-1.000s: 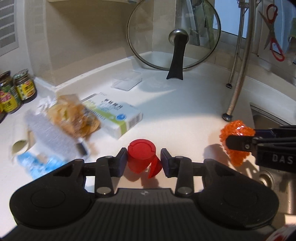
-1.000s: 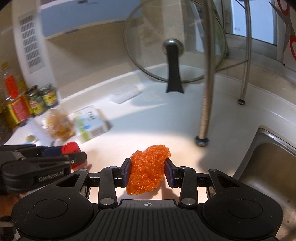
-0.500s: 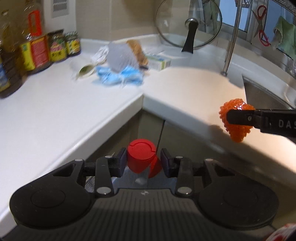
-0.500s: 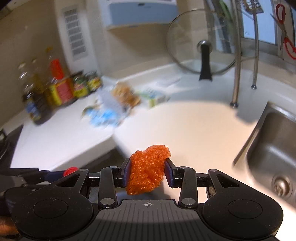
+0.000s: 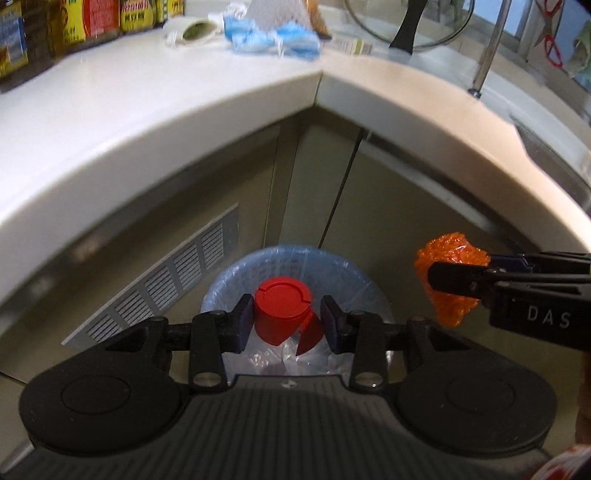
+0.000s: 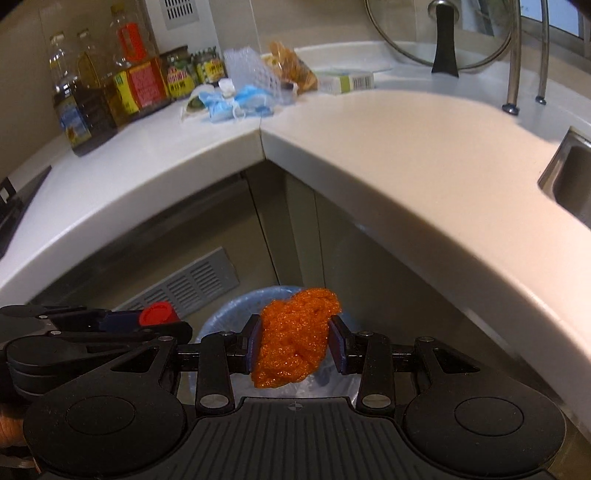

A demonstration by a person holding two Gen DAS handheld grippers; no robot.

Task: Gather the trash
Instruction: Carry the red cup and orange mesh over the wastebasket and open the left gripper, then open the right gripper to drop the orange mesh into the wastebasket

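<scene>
Left fingers point(image 5: 245, 325) clamp red plastic flip cap point(image 5: 282, 314); right fingers point(image 6: 338, 343) clamp orange crumpled mesh point(image 6: 293, 339). Both moved off counter, now above blue-lined bin point(image 5: 229, 280), lower centre. Drop next.

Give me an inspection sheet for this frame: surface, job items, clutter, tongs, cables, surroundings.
Surface: white corner countertop, front part bare.
Job's things: red cap and orange mesh wad, both above the blue-lined bin.
Clutter: blue wrapper, clear mesh, snack bag, small box at the back.
Tongs: left tongs shut on red cap; right tongs shut on orange mesh wad.
Cables: nothing seen.
Surroundings: bottles and jars, glass lid, sink, vent grille.
</scene>
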